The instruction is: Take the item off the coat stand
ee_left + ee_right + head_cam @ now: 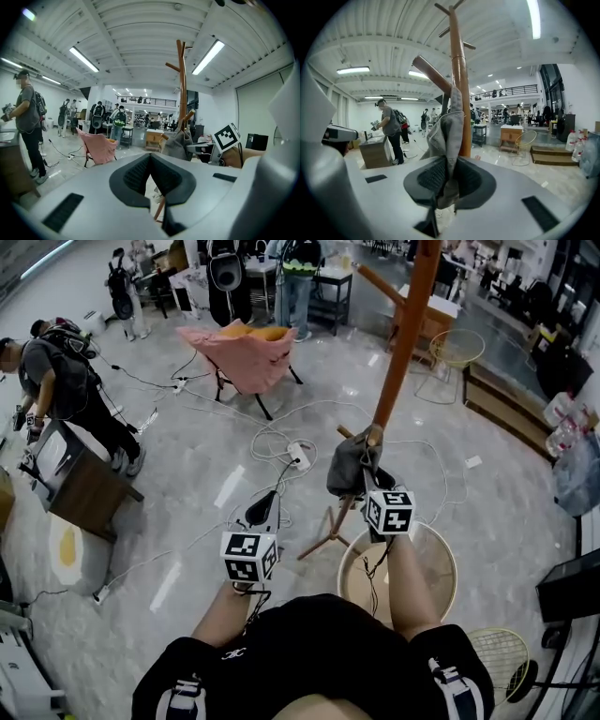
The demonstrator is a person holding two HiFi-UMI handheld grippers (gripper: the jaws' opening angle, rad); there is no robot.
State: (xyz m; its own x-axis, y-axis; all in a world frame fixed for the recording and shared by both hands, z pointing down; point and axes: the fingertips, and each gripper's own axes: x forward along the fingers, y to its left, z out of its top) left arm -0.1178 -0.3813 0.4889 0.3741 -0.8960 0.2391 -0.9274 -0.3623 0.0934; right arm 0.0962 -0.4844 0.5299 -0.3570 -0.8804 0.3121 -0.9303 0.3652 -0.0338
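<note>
One grey cloth (449,133) hangs long-axis vertical.

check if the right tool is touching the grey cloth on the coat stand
Touching. In the right gripper view the right tool is shut on a fold of the grey cloth, which hangs on the coat stand.

LAYOUT | cloth item (347,470): on coat stand (405,324), between right gripper (449,180) jaws | left gripper (150,161): left of stand, apart | chair (246,354): behind stand, leftward | round table (436,568): just beside stand base, near side | desk (84,488): far left
</note>
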